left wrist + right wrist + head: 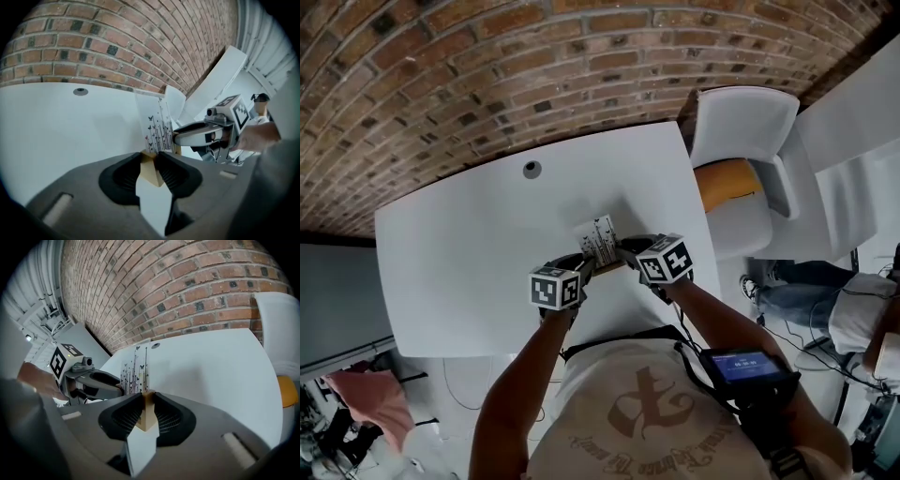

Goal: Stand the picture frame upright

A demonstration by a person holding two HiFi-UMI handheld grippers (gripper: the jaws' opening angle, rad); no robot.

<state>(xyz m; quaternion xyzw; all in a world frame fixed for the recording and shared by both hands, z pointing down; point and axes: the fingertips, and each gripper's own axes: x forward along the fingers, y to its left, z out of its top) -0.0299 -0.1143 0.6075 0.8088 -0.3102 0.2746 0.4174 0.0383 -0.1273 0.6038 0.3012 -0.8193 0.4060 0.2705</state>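
Small picture frame, tan wooden border, white panel printed with thin black stems and small butterflies. It is raised steeply on edge over the near half of the white table, right of centre and close to the person's side.

Left gripper: jaws closed partway, pads clamped on a tan corner of the picture frame. Right gripper: same narrow grip, on the opposite tan edge. Each gripper shows in the other's view, just beside the panel: the right gripper and the left gripper.

The tabletop is bare beyond and to the left of the frame, apart from a round grey cable port well off toward the red brick wall. The right table edge is near; a white chair with an orange seat pad stands beyond it.

The frame's lower edge is hidden behind the jaws, so I cannot tell whether it touches the table. No view shows the frame's back.
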